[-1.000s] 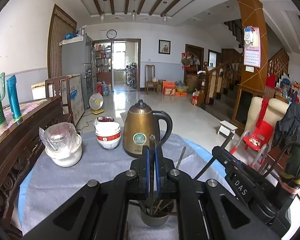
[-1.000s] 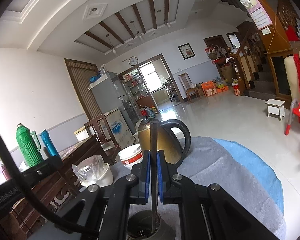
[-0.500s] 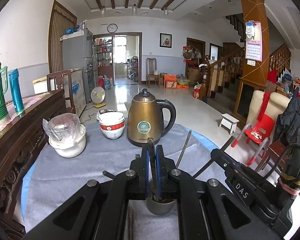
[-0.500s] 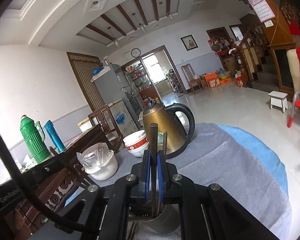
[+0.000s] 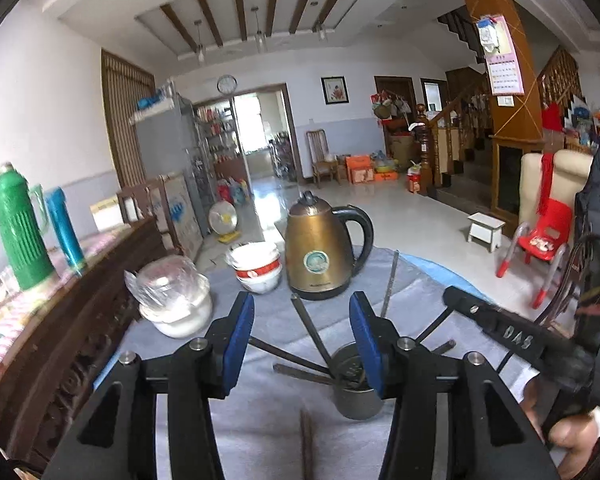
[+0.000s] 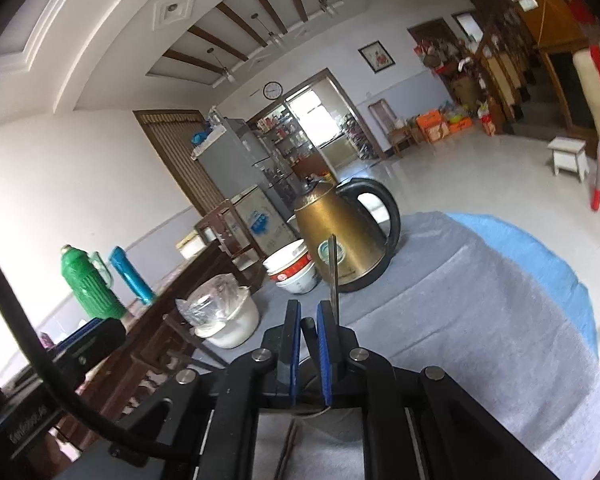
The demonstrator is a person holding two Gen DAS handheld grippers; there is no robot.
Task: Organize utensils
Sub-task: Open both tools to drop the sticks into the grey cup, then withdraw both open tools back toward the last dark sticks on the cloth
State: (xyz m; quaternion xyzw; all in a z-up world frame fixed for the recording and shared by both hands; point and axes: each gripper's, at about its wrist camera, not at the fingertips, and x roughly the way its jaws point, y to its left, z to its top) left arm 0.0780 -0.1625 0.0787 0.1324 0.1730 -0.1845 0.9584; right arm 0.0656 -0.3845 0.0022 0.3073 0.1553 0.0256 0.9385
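Left gripper (image 5: pixel 302 330) jaws opening, nothing clamped; utensils (image 5: pixel 312 334) lean up-left from the cup (image 5: pixel 356 394). Right gripper (image 6: pixel 309 322) jaws opening slightly around a near-upright utensil handle (image 6: pixel 309 330).

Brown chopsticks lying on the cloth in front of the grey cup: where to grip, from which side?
Mid-shaft, from straight above, jaws across the width, I'd say. The chopsticks lie flat on the cloth, pointing at the cup, so only their thin sides offer purchase.
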